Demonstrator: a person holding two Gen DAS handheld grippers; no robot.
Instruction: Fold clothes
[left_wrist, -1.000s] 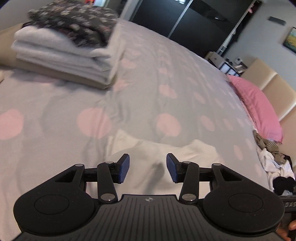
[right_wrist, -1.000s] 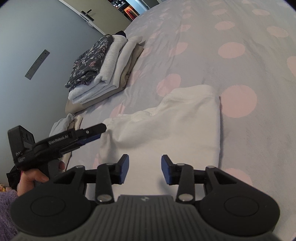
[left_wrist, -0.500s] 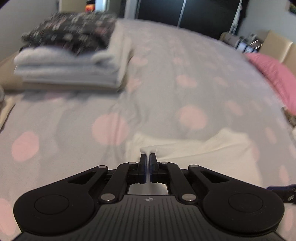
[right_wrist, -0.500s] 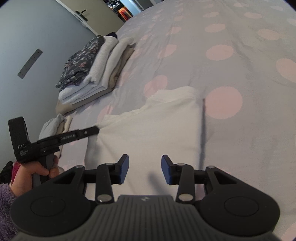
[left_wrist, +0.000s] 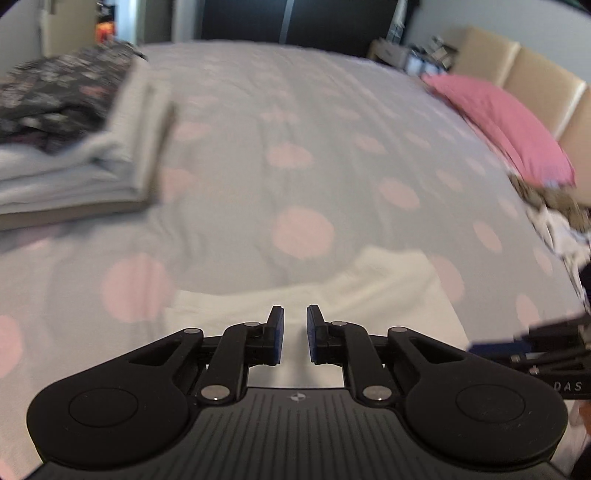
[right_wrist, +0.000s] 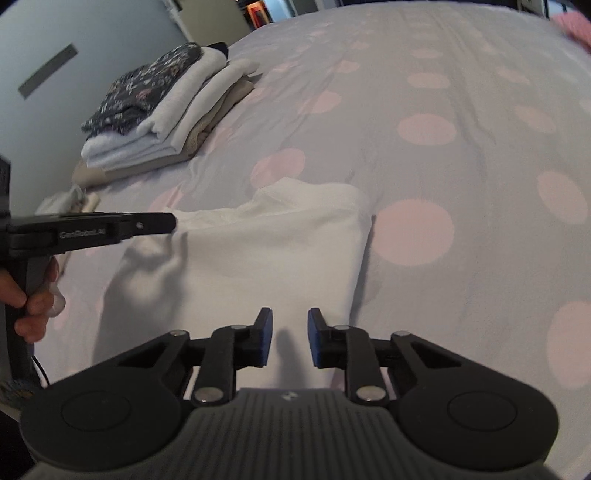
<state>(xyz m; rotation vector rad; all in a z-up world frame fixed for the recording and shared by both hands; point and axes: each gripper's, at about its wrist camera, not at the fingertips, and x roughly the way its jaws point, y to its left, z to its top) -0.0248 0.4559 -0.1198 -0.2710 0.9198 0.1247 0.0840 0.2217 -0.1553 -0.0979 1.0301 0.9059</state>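
My left gripper (left_wrist: 294, 332) and right gripper (right_wrist: 290, 338) both stand released over the soft, creased white garment (right_wrist: 266, 251). Spotted bedspread (right_wrist: 443, 147) beneath. Left gripper's side lettering illegible.

A home bedroom: a bed (left_wrist: 332, 122) under a pink-dotted grey cover, a pink pillow (left_wrist: 506, 122) against a padded headboard (left_wrist: 535, 74), folded laundry (right_wrist: 166, 110) stacked nearby.

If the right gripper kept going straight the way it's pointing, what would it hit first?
Most likely the white garment. The right gripper, jaws open, points forward and down over it, with nothing between them. Beyond the garment lies only the dotted bedspread. How high the gripper hovers above the cloth is unclear.
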